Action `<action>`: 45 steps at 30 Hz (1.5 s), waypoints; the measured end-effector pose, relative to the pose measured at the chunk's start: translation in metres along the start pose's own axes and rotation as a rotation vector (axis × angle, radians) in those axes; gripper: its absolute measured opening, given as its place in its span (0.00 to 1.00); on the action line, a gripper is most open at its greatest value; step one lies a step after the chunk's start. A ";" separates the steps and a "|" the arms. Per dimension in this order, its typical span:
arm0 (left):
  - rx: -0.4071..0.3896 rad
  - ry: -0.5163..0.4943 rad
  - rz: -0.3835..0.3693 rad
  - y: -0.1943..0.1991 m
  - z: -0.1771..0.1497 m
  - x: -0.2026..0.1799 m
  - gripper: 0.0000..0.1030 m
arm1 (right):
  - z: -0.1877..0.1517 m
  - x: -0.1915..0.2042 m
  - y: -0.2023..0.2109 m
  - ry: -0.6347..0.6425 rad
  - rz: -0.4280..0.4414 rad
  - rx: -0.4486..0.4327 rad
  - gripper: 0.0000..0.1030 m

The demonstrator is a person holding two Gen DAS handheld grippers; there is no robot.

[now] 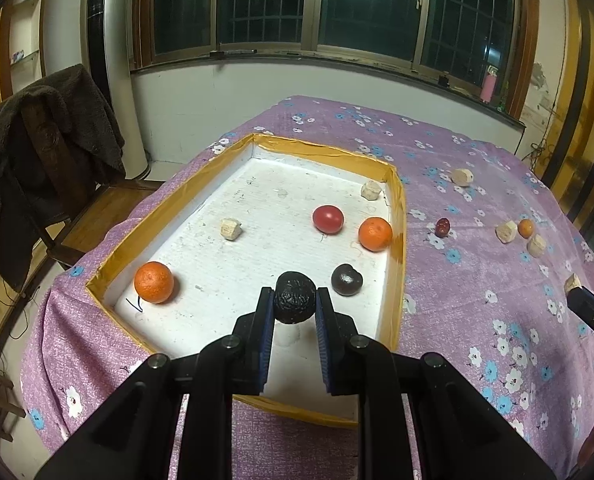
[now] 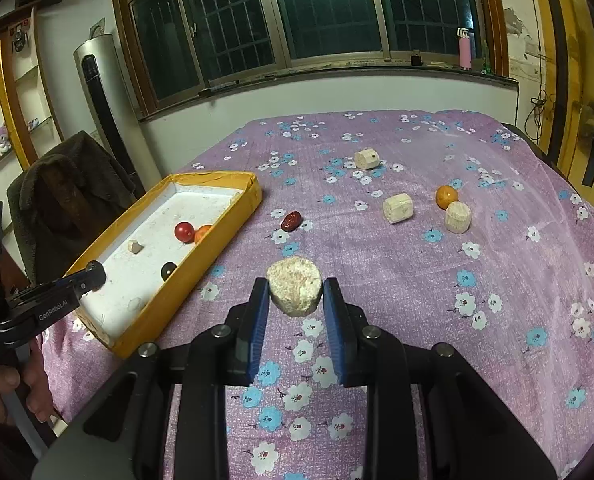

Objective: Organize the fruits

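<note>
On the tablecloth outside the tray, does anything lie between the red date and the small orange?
Yes. In the right wrist view, one pale cylindrical chunk lies on the cloth between the red date and the small orange.

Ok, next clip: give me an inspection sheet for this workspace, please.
Surface: table under a purple floral cloth.
Job's things: yellow-rimmed tray holds two oranges, a red fruit, a dark glossy fruit and pale chunks; a red date, a small orange and pale chunks lie on the cloth.
Clutter: nothing seen.
Grippers: left claw shut on a wrinkled black fruit over the tray; right claw shut on a pale chunk.
Cables: wires by the right wall.
Surroundings: barred window, tower fan, chair with coat.
</note>
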State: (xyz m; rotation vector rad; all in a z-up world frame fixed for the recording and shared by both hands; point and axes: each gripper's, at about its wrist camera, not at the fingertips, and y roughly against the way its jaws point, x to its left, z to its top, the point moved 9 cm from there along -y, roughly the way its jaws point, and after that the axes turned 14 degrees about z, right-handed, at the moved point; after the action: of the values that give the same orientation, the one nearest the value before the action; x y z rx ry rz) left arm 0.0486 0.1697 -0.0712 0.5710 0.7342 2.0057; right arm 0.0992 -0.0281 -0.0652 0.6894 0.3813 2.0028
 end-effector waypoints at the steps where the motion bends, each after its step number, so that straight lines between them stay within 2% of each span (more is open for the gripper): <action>1: 0.000 -0.001 -0.003 0.000 0.000 0.000 0.18 | 0.000 -0.002 0.001 -0.003 -0.005 -0.002 0.28; 8: 0.001 -0.004 -0.005 0.001 0.000 -0.002 0.18 | 0.001 -0.009 0.009 -0.014 -0.023 -0.013 0.28; 30: 0.013 0.009 0.033 -0.006 -0.001 0.010 0.18 | 0.005 0.005 0.007 0.010 0.007 -0.014 0.28; 45: 0.035 0.019 0.061 -0.017 -0.002 0.024 0.18 | 0.009 0.038 -0.011 0.060 0.043 0.013 0.28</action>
State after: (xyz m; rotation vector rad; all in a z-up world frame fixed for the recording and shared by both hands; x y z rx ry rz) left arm 0.0454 0.1970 -0.0817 0.6017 0.7730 2.0610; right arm 0.0981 0.0100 -0.0519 0.6513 0.4187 2.0673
